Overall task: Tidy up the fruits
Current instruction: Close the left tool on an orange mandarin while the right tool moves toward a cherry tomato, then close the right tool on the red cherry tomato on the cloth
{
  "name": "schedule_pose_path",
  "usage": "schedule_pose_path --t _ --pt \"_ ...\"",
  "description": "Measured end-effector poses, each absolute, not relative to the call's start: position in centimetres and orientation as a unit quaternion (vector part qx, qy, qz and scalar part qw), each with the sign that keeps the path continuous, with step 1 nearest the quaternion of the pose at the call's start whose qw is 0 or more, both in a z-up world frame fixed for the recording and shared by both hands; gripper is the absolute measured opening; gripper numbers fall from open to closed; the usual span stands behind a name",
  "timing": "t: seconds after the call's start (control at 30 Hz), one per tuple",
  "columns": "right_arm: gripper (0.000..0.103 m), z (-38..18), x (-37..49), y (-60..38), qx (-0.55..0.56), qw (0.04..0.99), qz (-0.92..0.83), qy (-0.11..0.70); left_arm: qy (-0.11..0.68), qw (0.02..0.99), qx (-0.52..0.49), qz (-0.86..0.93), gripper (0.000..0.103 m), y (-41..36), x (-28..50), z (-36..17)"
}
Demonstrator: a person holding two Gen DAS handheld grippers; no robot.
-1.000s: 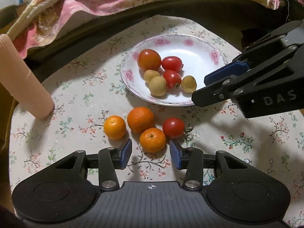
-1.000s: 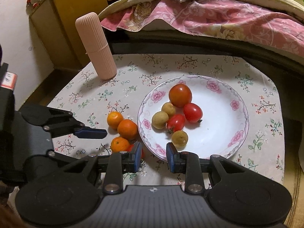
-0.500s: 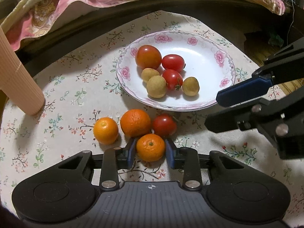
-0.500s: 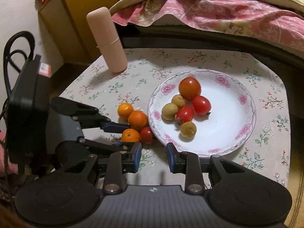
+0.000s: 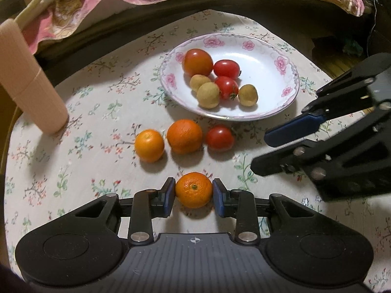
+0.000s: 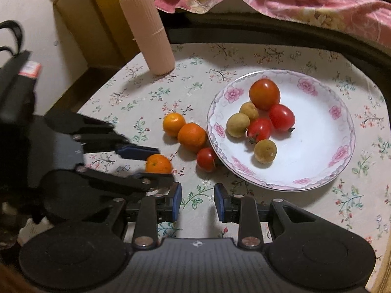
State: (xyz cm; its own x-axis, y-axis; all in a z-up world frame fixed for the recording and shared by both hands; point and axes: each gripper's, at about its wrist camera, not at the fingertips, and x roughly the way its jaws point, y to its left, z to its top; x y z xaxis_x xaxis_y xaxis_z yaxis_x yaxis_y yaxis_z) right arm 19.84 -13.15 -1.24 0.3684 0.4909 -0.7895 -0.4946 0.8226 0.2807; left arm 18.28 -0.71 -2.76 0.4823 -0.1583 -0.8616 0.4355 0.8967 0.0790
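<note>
Left tool [image 5: 193, 193] pads against mandarin [image 5: 193, 193], both sides.

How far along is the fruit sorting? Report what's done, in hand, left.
Done: three tomatoes and three small tan fruits sit in the plate. In hand: the left gripper is shut on one orange. Left: two oranges and a tomato lie on the tablecloth beside the plate. The right gripper is open, holding nothing.
</note>
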Motion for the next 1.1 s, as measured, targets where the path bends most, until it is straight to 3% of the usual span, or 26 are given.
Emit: schedule_pose_path --t 0.8,0.93,1.1 --pt "0.038 -4.8 20.4 -10.3 0.013 0.873 0.223 0.434 0.48 0.846 0.138 -0.184 0.045 0.7 17.0 -2.8" --pt "0.03 -4.5 20.5 -10.3 0.009 0.87 0.227 0.438 0.48 0.846 0.139 -0.185 0.044 0.7 16.9 -2.7" --pt "0.029 -4.0 19.8 -10.9 0.005 0.861 0.239 0.449 0.482 0.845 0.139 -0.186 0.043 0.8 16.8 -2.7"
